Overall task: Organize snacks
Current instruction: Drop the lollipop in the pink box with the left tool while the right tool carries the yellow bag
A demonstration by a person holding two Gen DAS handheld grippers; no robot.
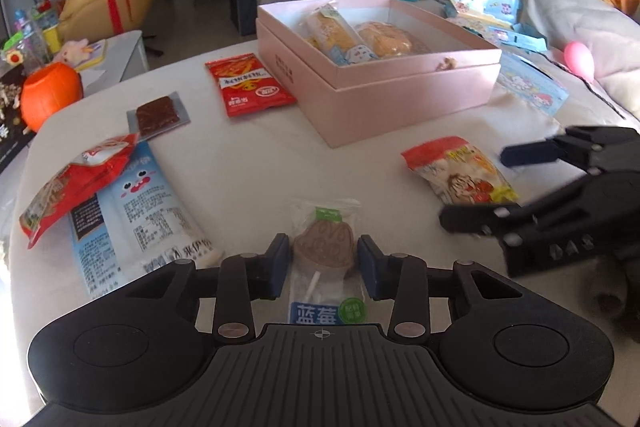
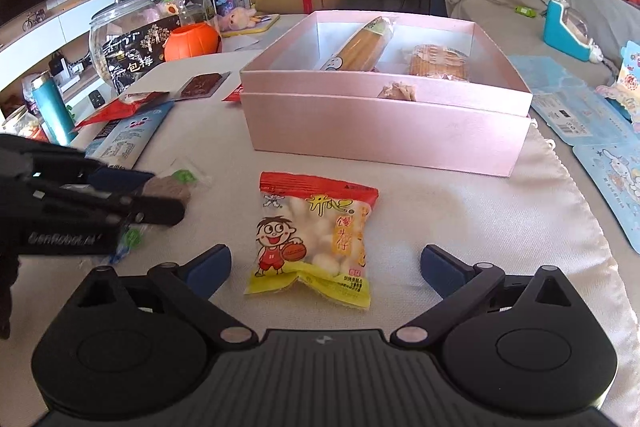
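A clear lollipop packet (image 1: 324, 247) with a brown cookie lies on the white cloth between my left gripper's (image 1: 323, 259) blue pads. The pads stand close alongside the wrapper without pressing it. My right gripper (image 2: 325, 259) is wide open over a red-and-yellow bun packet (image 2: 312, 239), its pads far from the packet's sides. The left wrist view shows that right gripper (image 1: 474, 187) around the same packet (image 1: 460, 167). Behind stands an open pink box (image 2: 384, 87) holding a long bread packet (image 2: 364, 47) and a round bread packet (image 2: 436, 61).
Left of the box lie a red strip-snack packet (image 1: 248, 83), a dark snack in silver wrap (image 1: 158, 115), and a red bag (image 1: 76, 175) on a blue-white packet (image 1: 140, 211). An orange pumpkin (image 1: 50, 91) and glass jar (image 2: 120, 35) stand far left; blue cards (image 2: 580, 115) lie right.
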